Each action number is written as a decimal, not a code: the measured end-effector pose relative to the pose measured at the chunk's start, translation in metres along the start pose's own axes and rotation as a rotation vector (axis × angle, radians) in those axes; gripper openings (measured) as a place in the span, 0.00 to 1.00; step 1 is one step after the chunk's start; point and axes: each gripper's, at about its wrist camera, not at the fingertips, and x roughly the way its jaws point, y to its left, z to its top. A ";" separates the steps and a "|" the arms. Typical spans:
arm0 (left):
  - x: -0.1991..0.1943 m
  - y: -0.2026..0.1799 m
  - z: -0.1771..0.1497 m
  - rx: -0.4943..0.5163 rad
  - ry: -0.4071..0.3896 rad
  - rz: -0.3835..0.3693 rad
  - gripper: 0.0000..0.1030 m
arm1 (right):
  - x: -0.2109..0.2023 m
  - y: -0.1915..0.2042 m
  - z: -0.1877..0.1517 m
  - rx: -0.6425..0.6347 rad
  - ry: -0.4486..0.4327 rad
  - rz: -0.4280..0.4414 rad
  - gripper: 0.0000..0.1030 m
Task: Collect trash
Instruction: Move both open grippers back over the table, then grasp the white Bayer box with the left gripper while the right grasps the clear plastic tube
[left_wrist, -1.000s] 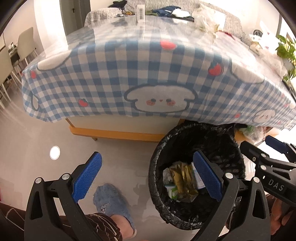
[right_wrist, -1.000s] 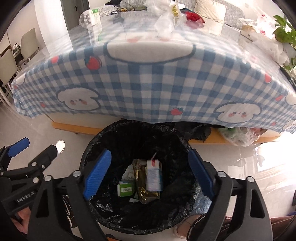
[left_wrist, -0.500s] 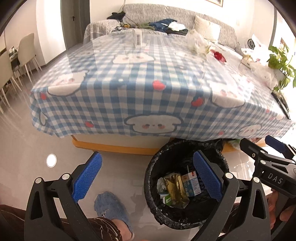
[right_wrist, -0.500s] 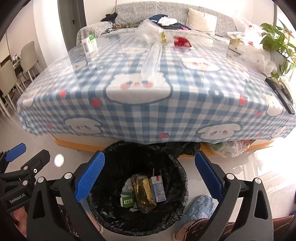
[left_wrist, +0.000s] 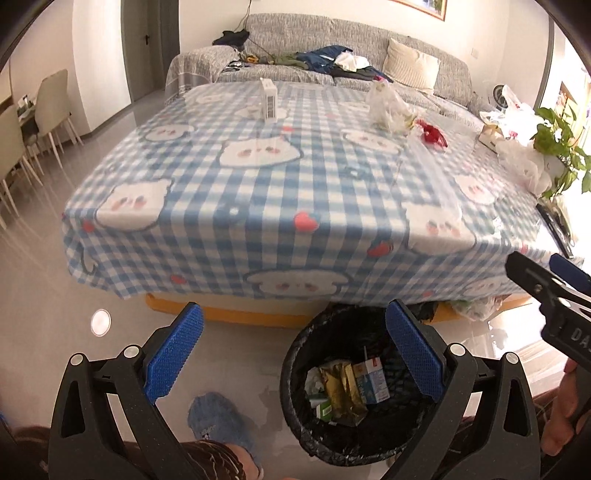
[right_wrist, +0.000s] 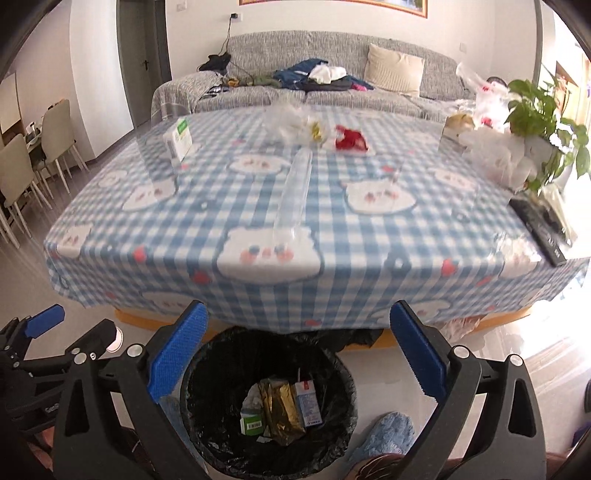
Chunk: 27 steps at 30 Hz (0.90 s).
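A black-lined trash bin (left_wrist: 295, 373) (right_wrist: 345, 373) stands on the floor at the table's near edge, holding a gold wrapper (right_wrist: 280, 410), a milk carton (right_wrist: 308, 404) and a green-white box (right_wrist: 251, 422). My left gripper (left_wrist: 293, 354) and right gripper (right_wrist: 295, 354) are both open and empty, above the bin. On the checked tablecloth lie a white carton (left_wrist: 268, 99) (right_wrist: 178, 138), crumpled clear plastic (left_wrist: 386, 107) (right_wrist: 291, 123), a red wrapper (left_wrist: 432, 134) (right_wrist: 351, 140) and a clear plastic bottle (right_wrist: 295, 192).
The table (right_wrist: 461, 236) also carries white plastic bags (right_wrist: 495, 155), a potted plant (right_wrist: 543, 107) and a black remote (right_wrist: 539, 229) at the right. A grey sofa (right_wrist: 332, 55) stands behind; chairs (left_wrist: 51, 107) at left. Blue slippers (left_wrist: 218, 424) are beside the bin.
Both grippers have risen and drawn back from the bin, so the tabletop and its trash now come into view. Both stay open.
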 end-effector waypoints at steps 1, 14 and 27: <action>0.001 0.000 0.006 0.000 -0.002 0.000 0.94 | -0.001 -0.001 0.005 -0.004 -0.004 -0.007 0.92; 0.020 0.015 0.075 -0.046 0.010 0.006 0.94 | 0.020 -0.023 0.063 -0.032 0.000 -0.058 0.92; 0.071 0.016 0.158 -0.001 0.013 0.066 0.94 | 0.088 -0.025 0.105 -0.027 0.046 -0.041 0.92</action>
